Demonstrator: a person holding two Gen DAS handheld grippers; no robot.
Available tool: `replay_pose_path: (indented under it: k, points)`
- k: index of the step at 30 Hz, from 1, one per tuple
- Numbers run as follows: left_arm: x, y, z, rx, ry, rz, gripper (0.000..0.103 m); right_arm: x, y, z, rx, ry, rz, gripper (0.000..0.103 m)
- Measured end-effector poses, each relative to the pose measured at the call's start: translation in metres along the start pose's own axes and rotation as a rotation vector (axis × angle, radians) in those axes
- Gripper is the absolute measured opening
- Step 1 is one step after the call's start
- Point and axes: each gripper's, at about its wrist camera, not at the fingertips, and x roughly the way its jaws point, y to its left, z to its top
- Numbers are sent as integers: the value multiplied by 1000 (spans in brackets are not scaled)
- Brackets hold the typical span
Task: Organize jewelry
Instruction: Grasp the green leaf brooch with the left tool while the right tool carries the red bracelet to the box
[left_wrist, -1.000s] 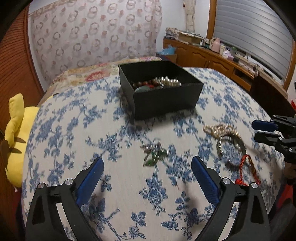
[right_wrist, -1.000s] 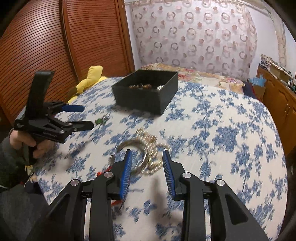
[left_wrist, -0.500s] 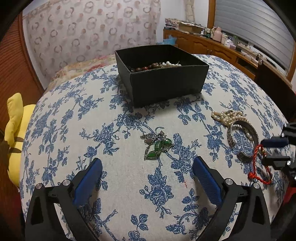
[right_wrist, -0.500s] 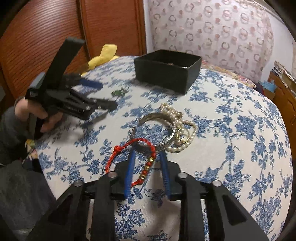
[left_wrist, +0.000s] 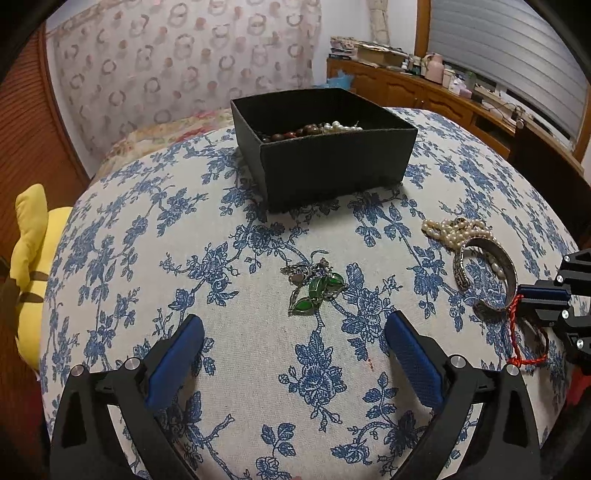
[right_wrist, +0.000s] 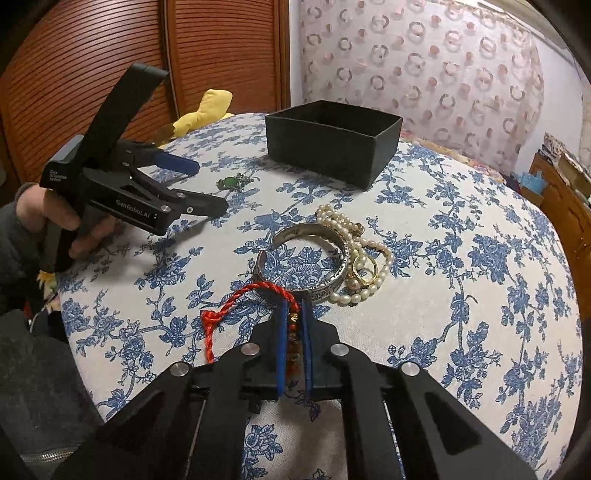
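While left gripper was held spread wide at lower frame, red cord bracelet was clamped by right gripper at centre.

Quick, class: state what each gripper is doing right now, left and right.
Left gripper: open, holding nothing, fingers either side of the green pendant.
Right gripper: closed on the red cord bracelet.
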Motion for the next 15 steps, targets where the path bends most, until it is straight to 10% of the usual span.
replay_pose_path:
  k: [6, 15]
  points:
    - [2, 1, 4, -2, -8, -22, 92, 0, -2, 0, 8, -5, 12, 9]
    - [1, -6, 16, 5, -31, -41, 42, 0, -1, -1, 4, -6, 15, 9]
